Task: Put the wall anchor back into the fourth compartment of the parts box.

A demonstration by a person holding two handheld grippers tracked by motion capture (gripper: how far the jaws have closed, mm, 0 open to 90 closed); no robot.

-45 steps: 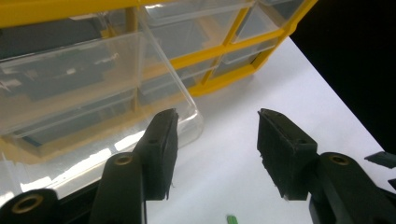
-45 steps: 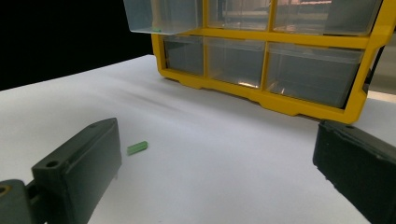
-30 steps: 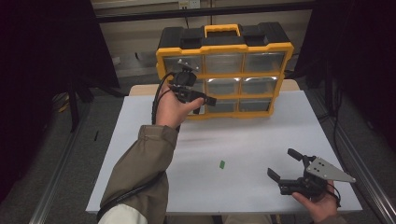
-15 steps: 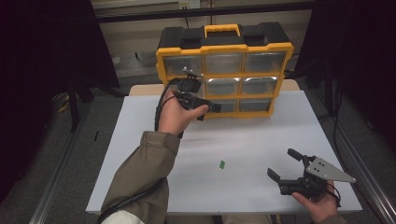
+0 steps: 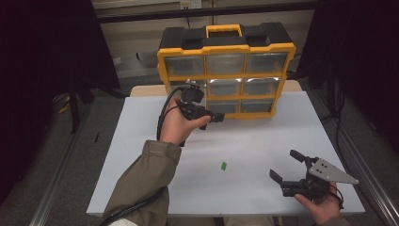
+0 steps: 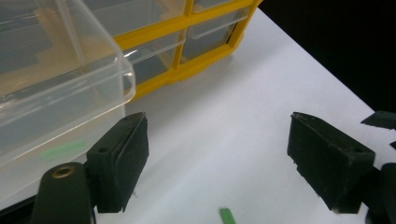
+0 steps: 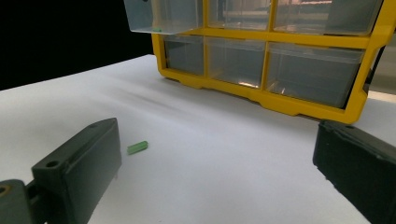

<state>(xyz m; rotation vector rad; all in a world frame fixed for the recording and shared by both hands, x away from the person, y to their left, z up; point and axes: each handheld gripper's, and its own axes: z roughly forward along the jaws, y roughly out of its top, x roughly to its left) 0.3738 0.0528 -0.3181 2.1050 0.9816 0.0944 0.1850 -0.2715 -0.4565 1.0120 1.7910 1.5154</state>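
A yellow organizer (image 5: 226, 76) with clear drawers stands upright at the back of the white table (image 5: 263, 136). One clear drawer (image 6: 56, 88) is pulled out, and a small green piece (image 6: 63, 149) shows through its wall. This drawer (image 7: 163, 16) also juts out at the cabinet's left in the right gripper view. My left gripper (image 5: 215, 117) hovers just in front of the cabinet's lower left. Its jaws have just been opening, and nothing is between them. Another green piece (image 5: 224, 165) lies loose on the table. My right gripper (image 5: 288, 165) rests open at the near right.
A black cable (image 5: 162, 117) loops from the left gripper past the wrist. The table's edges drop to a dark floor on both sides, with a metal rail (image 5: 362, 155) along the right. Bare white surface lies between the two grippers.
The left hand has drawn back from the cabinet toward the near side and sunk a little, and its jaws stand wider apart. The right gripper has kept still.
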